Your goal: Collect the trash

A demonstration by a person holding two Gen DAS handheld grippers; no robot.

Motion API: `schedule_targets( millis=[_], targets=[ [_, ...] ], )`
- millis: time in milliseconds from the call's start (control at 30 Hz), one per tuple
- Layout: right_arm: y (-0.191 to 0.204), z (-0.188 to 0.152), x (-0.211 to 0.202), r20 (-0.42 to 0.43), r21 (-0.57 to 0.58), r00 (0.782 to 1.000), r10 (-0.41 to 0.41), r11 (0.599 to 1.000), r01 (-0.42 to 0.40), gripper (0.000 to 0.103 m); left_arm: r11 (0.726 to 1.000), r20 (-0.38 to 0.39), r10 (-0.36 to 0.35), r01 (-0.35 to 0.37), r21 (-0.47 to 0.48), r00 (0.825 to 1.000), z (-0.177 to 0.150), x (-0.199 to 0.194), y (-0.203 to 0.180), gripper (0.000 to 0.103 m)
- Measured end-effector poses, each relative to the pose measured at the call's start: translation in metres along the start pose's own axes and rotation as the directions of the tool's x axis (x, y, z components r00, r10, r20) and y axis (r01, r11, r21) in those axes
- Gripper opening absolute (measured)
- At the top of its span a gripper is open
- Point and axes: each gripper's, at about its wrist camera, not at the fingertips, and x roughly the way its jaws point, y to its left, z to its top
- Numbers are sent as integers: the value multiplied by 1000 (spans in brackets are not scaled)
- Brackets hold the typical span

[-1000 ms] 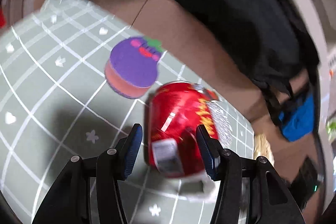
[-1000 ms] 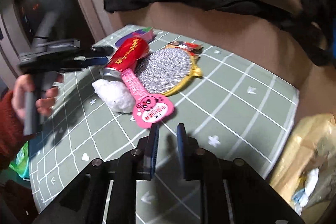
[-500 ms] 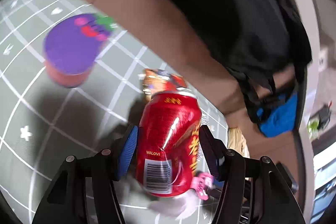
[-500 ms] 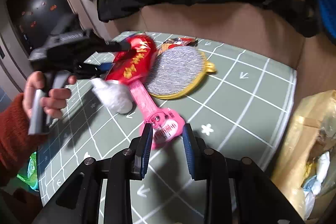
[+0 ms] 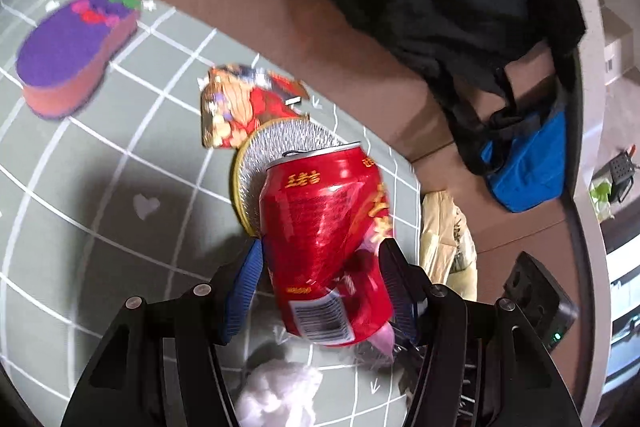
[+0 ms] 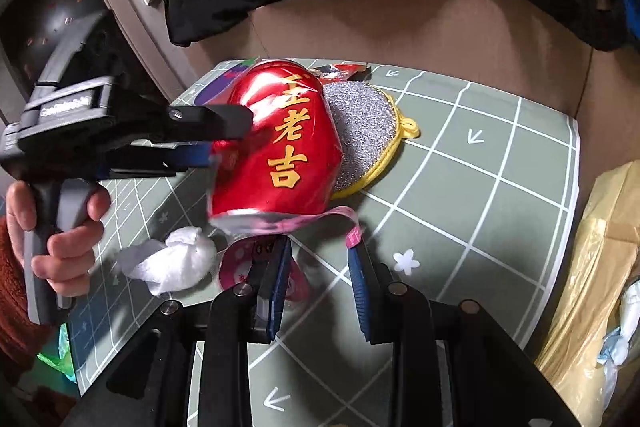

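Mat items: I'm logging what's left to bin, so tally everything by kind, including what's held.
Red can, held in the left gripper: 1
Snack wrapper: 1
White tissue wad: 1
Pink packet: 1
Scrub pad: 1
Purple sponge: 1
Total: 6

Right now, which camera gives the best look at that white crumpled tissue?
The right wrist view: the white tissue lies whole on the mat, below the red can. The left wrist view shows it blurred and cut off at the bottom edge.
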Motion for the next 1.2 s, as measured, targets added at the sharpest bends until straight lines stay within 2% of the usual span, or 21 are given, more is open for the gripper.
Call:
schedule_targets(
  millis=[200, 267, 300, 333, 400, 500, 567, 633, 700, 733, 767, 833, 867, 933, 967, 1067, 1200],
  targets=[
    [1, -3, -18, 24, -48, 1000, -18, 999, 19, 29, 999, -25, -29, 27, -45, 999, 1, 20, 3, 59],
    [2, -5, -21, 27, -60, 999, -30, 998, 31, 30, 998, -14, -38, 37, -52, 999, 0, 22, 0, 50],
    [3, -5, -23, 29, -65, 999, -33, 997, 35, 30, 998, -6, -45, 45, -41, 999, 0, 20, -3, 40],
    [2, -6, -25, 30, -67, 999, -34, 997, 36, 30, 999, -2, -35, 35, -23, 999, 0, 18, -7, 33],
    [1, -7, -30, 37, -65, 999, -30, 997, 33, 30, 999, 32, 19, -21, 48, 999, 0, 6, -19, 28],
    [3, -7, -40, 62, -77, 998, -17, 997, 22, 31, 993, 92, 61, -69, 91, 994, 0, -18, -27, 28],
    [7, -5, -45, 70, -93, 998, 1, 996, 6, 36, 993, 137, 67, -79, 88, 988, -2, -39, -28, 28],
    [15, -4, -48, 63, -111, 998, 27, 994, -19, 37, 989, 196, 96, -116, 91, 976, -7, -64, -30, 28],
    [25, -3, -48, 54, -119, 998, 37, 992, -30, 38, 976, 269, 156, -190, 105, 950, -16, -88, -34, 28],
    [29, -3, -47, 48, -124, 998, 39, 992, -33, 38, 967, 301, 185, -227, 112, 936, -21, -97, -37, 28],
    [35, -4, -44, 37, -132, 999, 36, 991, -31, 38, 953, 345, 222, -278, 121, 912, -29, -110, -39, 28],
    [43, -7, -38, 28, -149, 1000, 10, 989, -5, 38, 934, 397, 261, -335, 127, 880, -40, -126, -37, 28],
    [45, -9, -36, 24, -154, 1000, -7, 988, 10, 38, 922, 426, 288, -369, 121, 858, -48, -136, -36, 28],
    [47, -13, -27, 9, -151, 999, -36, 988, 37, 38, 908, 448, 318, -404, 108, 835, -57, -149, -32, 28],
    [47, -15, -23, 1, -139, 999, -39, 990, 39, 38, 907, 451, 324, -408, 101, 832, -62, -156, -28, 28],
    [41, -20, -16, -5, -81, 999, -39, 996, 38, 38, 916, 445, 321, -393, 78, 836, -75, -167, -15, 28],
    [35, -24, -5, -36, -7, 999, -9, 1000, 9, 39, 925, 449, 322, -378, 39, 834, -88, -171, -5, 28]
  ],
)
